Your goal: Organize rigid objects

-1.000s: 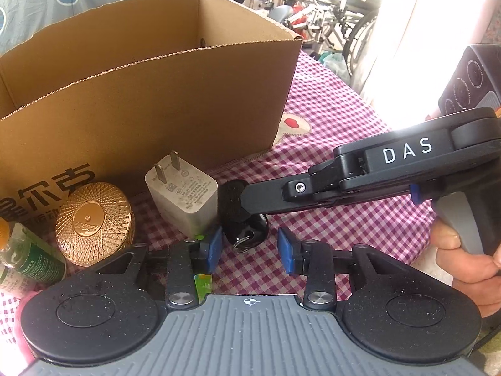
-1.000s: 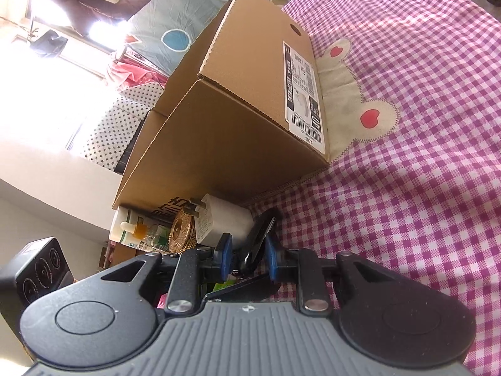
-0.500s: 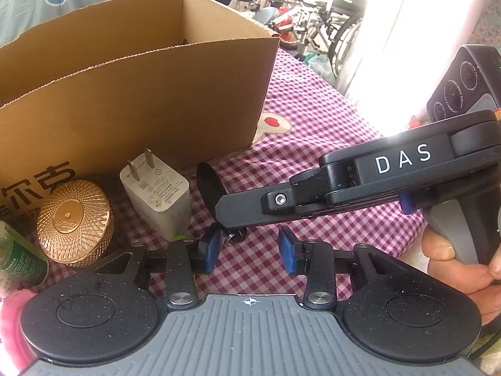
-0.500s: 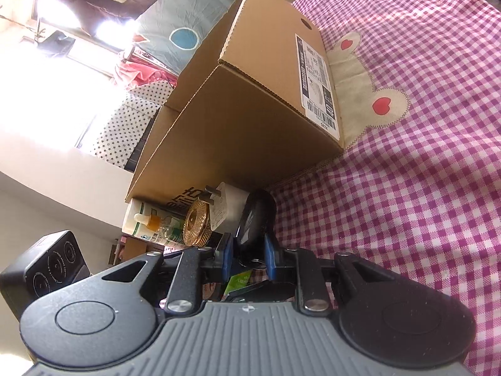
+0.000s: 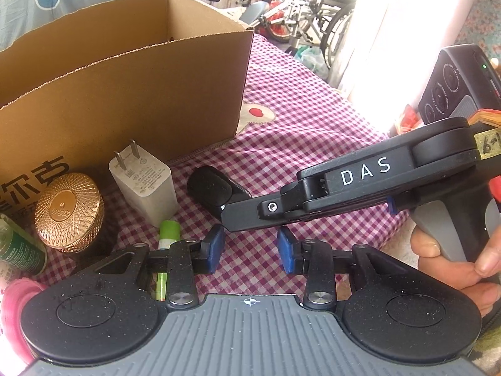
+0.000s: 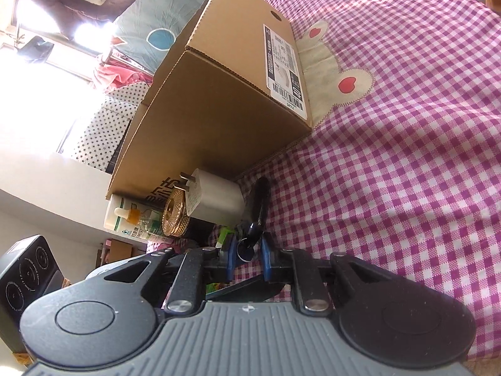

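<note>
— Black key fob [image 6: 260, 200]: position and hold to be stated.

— It is found between the blue pads of the right tool [image 6: 248, 258], taken at its ring end. Those jaws have just been closing and are judged to be clamped on it. Whether it is lifted clear of the cloth cannot be told.

— And the left tool [image 5: 250, 250]?

— Its jaws are seen parted, with nothing between them. It is held just short of the fob, nearer the camera.

— Which relation governs the coming move?

— The fob's long axis is set straight ahead of the right tool, pointing toward the near wall of the cardboard box [image 5: 125, 94]. The box is open at the top. A lift over that wall is judged to be required, and the right hand [image 5: 454, 260] is the one placed to do it.

— Neighbouring items?

— A white charger [image 5: 144, 188] is noted just beside the fob, then a green stick [image 5: 169, 232] and a gold jar [image 5: 69, 213], all in front of the box.

— Surface and room?

— A purple checked cloth [image 5: 313, 131] with a stitched patch is spread under everything. Bicycles [image 5: 297, 9] and bright daylight are recorded beyond.
</note>
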The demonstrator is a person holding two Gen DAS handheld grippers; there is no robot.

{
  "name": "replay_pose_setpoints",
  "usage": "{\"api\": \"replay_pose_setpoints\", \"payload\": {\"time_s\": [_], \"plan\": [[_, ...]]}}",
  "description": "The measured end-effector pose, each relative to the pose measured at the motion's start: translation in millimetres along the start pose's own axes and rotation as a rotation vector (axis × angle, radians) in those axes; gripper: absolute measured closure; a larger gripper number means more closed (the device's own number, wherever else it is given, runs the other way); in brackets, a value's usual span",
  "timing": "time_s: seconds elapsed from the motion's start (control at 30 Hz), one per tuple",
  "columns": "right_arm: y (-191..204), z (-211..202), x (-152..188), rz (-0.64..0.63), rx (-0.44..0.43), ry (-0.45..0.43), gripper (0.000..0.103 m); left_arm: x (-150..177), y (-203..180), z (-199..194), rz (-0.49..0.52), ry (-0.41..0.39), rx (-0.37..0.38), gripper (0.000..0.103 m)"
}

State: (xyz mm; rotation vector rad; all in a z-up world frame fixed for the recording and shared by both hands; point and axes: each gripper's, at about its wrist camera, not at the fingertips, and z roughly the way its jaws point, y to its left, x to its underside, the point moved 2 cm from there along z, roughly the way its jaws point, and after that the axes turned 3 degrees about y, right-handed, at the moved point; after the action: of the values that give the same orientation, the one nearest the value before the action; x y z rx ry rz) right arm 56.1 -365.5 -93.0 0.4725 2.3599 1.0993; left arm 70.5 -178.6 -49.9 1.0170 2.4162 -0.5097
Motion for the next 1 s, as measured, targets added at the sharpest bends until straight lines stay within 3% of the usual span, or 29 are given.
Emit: {"api": "replay_pose_setpoints", "payload": {"time_s": [0.3,0.47,0.67,0.9,1.0], "plan": [[1,-31,14,-0.057,0.108,0.009,0.079,6,-6,-12,0.024,0.005,0.005,0.064],[1,-43,-2,-0.062,0.121,-0.040,0.056,-2,3,-11,-0.022,0.001,0.018,0.064],[-9,-25,-20,0.032,0.085,-0.028,0.058,-13,7,6,-0.043,0.025,0.034,0.063],[2,-11,-16,0.009,0.079,-0.009,0.063,-13,9,14,-0.050,0.018,0.049,0.063],[6,-9,-13,0.007,0.080,-0.029,0.070,-12,11,14,-0.058,0.009,0.051,0.063]]}}
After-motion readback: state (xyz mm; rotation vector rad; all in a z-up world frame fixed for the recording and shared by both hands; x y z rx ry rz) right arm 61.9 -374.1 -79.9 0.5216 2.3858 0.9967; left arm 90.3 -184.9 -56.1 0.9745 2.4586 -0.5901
